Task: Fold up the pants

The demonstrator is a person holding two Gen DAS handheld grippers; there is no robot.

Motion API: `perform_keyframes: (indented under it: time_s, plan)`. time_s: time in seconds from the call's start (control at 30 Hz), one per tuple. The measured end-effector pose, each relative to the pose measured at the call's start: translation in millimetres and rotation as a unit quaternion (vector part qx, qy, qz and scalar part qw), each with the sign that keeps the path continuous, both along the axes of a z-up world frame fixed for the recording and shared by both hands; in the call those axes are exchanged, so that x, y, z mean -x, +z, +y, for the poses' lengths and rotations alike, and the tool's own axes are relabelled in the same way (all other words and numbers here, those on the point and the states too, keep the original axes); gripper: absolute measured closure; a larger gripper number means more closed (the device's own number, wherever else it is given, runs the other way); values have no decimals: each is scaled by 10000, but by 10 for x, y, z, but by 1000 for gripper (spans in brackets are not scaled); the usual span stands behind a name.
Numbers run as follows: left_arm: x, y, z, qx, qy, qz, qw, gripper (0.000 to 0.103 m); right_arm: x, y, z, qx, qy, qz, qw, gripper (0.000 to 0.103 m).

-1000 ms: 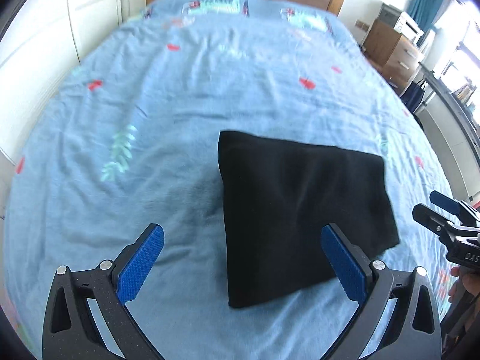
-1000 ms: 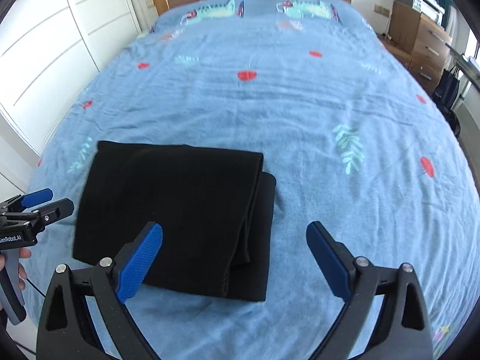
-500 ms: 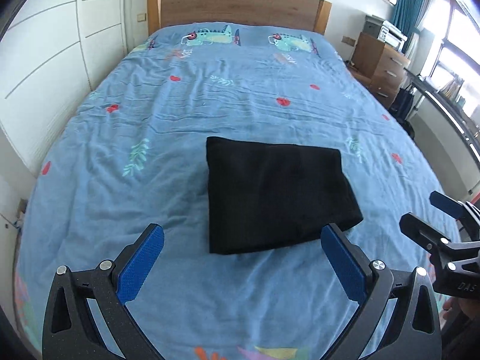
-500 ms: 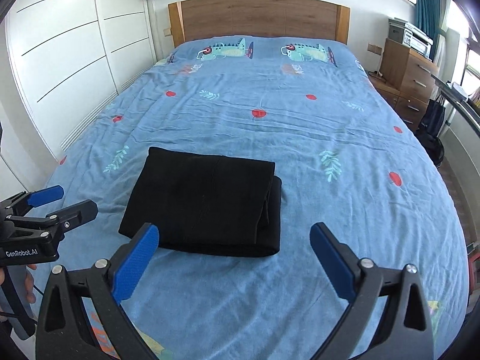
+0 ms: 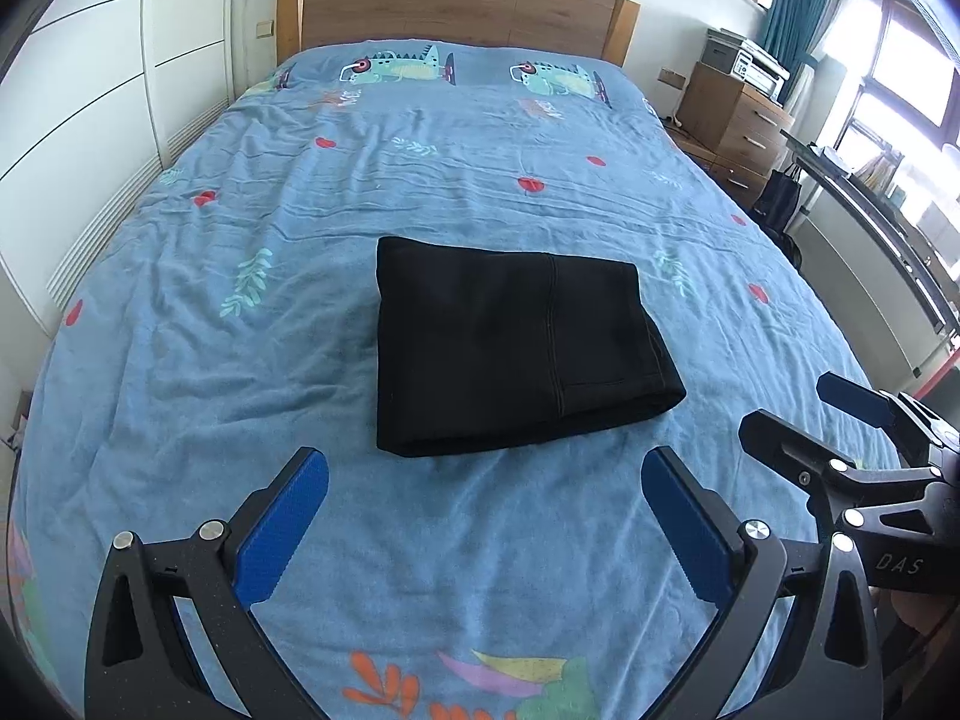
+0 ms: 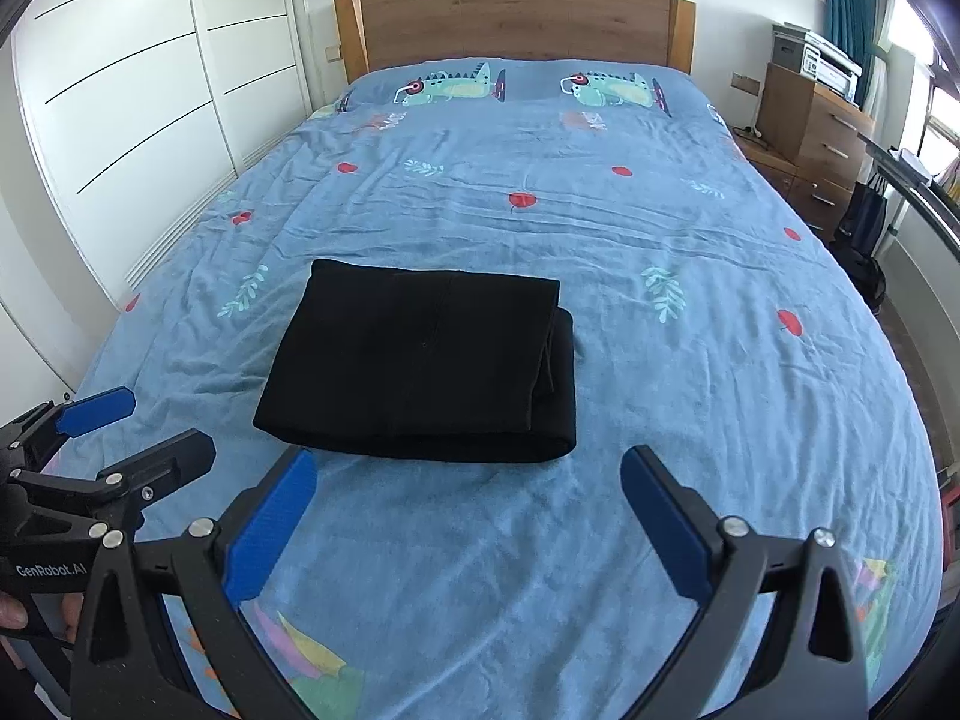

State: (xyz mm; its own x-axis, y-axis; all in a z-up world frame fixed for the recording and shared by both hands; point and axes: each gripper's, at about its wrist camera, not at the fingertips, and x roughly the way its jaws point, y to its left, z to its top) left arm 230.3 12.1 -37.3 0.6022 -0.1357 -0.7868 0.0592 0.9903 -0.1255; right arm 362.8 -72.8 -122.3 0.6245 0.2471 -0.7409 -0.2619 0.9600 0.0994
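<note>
The black pants [image 5: 510, 354] lie folded into a compact rectangle in the middle of the blue bed [image 5: 252, 396], also in the right wrist view [image 6: 426, 366]. My left gripper [image 5: 483, 516] is open and empty, held back above the bed's near end, well apart from the pants. My right gripper [image 6: 468, 516] is open and empty too, equally far back. Each gripper shows in the other's view: the right one at the right edge [image 5: 840, 420], the left one at the left edge [image 6: 126, 432].
White wardrobe doors [image 6: 120, 120] run along the bed's left side. A wooden headboard [image 6: 510, 24] stands at the far end. A wooden dresser [image 5: 738, 126] with a printer and a desk by the window [image 5: 870, 222] stand to the right.
Both grippers have pulled back and up from the folded pants, so more of the bed and room shows. The pants lie still. Both stay open.
</note>
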Motion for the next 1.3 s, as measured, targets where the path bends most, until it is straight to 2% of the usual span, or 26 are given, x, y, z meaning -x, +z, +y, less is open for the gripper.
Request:
perform_keyframes:
  time_s: [0.47,1.3]
  plan:
    - [-40,-1,-27,-281,14,24,9996,1,48,31,15,120,-115,-77,9998,0]
    - [-37,-22,-55,-324,-91,91,9994,1,73,18,-84,132,-229,-54,9996,0]
